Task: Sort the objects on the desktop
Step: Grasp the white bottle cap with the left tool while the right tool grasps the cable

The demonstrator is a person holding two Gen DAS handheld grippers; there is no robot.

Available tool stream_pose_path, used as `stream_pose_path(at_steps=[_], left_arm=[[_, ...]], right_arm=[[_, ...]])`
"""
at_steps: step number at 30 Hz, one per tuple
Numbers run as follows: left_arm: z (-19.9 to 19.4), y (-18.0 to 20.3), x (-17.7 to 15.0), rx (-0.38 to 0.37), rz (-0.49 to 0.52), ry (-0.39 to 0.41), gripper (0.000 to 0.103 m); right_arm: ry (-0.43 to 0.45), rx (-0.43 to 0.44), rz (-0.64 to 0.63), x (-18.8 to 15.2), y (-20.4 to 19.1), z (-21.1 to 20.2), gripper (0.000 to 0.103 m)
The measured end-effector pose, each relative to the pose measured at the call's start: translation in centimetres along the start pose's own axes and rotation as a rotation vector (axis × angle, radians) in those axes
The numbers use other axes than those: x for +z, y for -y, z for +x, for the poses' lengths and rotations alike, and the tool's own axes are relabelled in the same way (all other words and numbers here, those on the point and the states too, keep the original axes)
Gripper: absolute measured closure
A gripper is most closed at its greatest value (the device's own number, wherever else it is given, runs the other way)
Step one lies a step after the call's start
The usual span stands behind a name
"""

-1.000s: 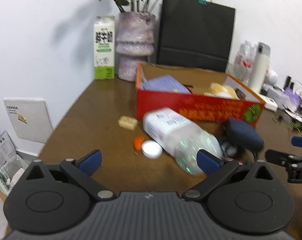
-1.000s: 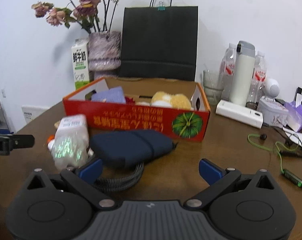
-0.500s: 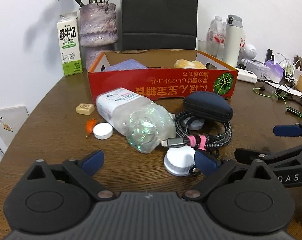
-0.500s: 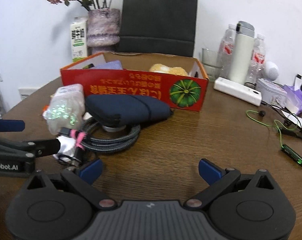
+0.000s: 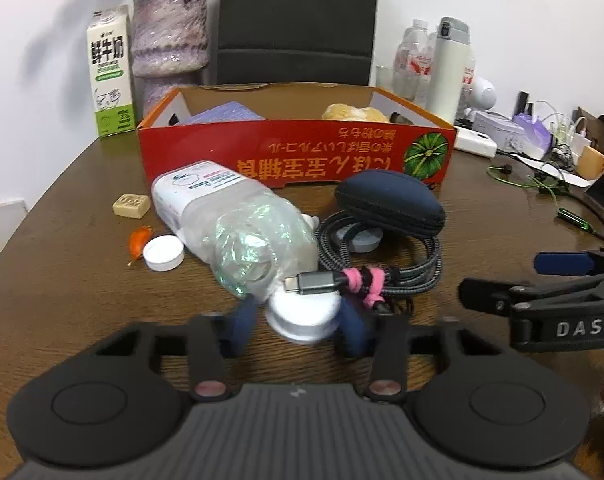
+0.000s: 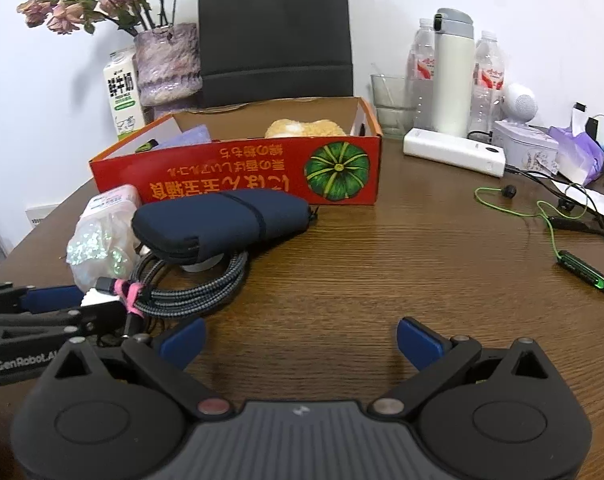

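Your left gripper [image 5: 302, 320] is closing its jaws around the round white plastic cap [image 5: 303, 312], a flat disc lying on the dark wood-grain table [image 5: 82, 280]; the blue pads flank the cap, and whether they press it yet cannot be told. The step in hand appears to be the pick-up of this cap. The next move likely calls for a firm pinch, then a lift clear of the braided grey cable coil [image 5: 405, 264], whose metal plug overhangs the cap, and a carry to the red cardboard box [image 5: 294, 156] behind. A crinkled clear plastic bottle [image 5: 230, 224] lies on its side touching the cap's far edge; a soft navy zip pouch [image 5: 389, 204] rests on the coil. Your right gripper [image 6: 300, 342] hovers with jaws wide apart, holding nothing.
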State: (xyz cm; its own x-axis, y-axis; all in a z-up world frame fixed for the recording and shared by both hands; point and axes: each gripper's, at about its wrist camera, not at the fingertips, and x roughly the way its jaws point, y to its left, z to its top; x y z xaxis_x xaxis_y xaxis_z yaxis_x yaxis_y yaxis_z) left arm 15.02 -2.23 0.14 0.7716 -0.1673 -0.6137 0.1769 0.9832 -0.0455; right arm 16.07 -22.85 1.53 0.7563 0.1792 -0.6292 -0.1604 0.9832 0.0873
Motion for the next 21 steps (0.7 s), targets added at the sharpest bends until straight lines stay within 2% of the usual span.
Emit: stream_pose_path(at_steps=[4, 11, 21], left_arm=[[-0.5, -0.4, -0.2, 0.004, 0.007, 0.003, 0.064], [-1.9, -2.3, 0.0, -0.016, -0.058, 0.028, 0.064], [-4.0, -5.2, 0.0, 0.019, -0.128, 0.079, 0.064]], right_arm=[[0.021, 0.031, -0.018, -0.1, -0.6, -0.3, 0.001], [0.056, 0.109, -0.038, 0.1, -2.1, -0.4, 0.001], [0.039, 0.102, -0.076, 1.4, -6.2, 2.1, 0.000]])
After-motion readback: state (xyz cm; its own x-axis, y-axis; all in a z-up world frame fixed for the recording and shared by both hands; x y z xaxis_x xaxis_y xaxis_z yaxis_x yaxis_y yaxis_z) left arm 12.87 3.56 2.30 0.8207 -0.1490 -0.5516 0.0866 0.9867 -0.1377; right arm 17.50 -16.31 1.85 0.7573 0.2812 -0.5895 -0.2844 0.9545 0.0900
